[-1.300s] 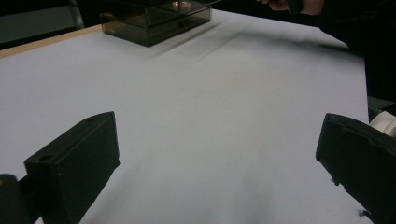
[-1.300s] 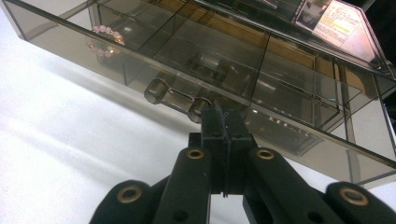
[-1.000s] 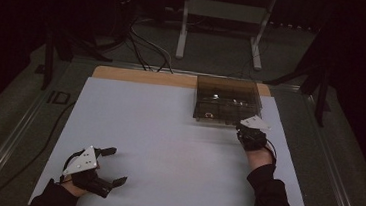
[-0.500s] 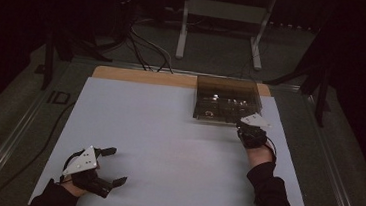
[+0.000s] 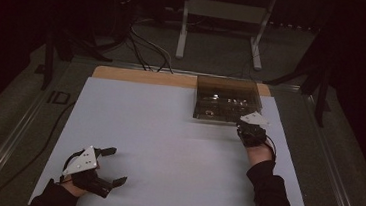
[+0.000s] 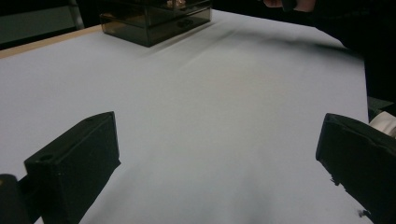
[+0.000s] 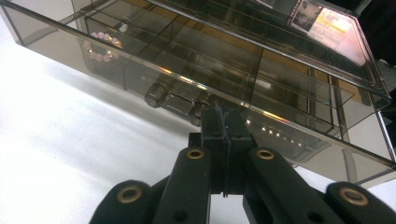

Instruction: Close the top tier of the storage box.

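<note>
Smoked clear drawer box (image 5: 226, 99) at table's far right edge; pink bead bracelet (image 7: 103, 49) inside. Right gripper (image 7: 223, 122) clenched at its front, beside the drawer knob (image 7: 155, 95). Left gripper (image 5: 113, 165) released, near-left corner.

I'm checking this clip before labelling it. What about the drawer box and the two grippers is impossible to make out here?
- Right gripper, right gripper view: jaws shut at the smoky box; whether they pinch a drawer knob is hidden behind the tips.
- Box contents, high view: too small and dark.
- Left gripper, left gripper view: jaws open, tips cut off by the frame's lower edge.
</note>
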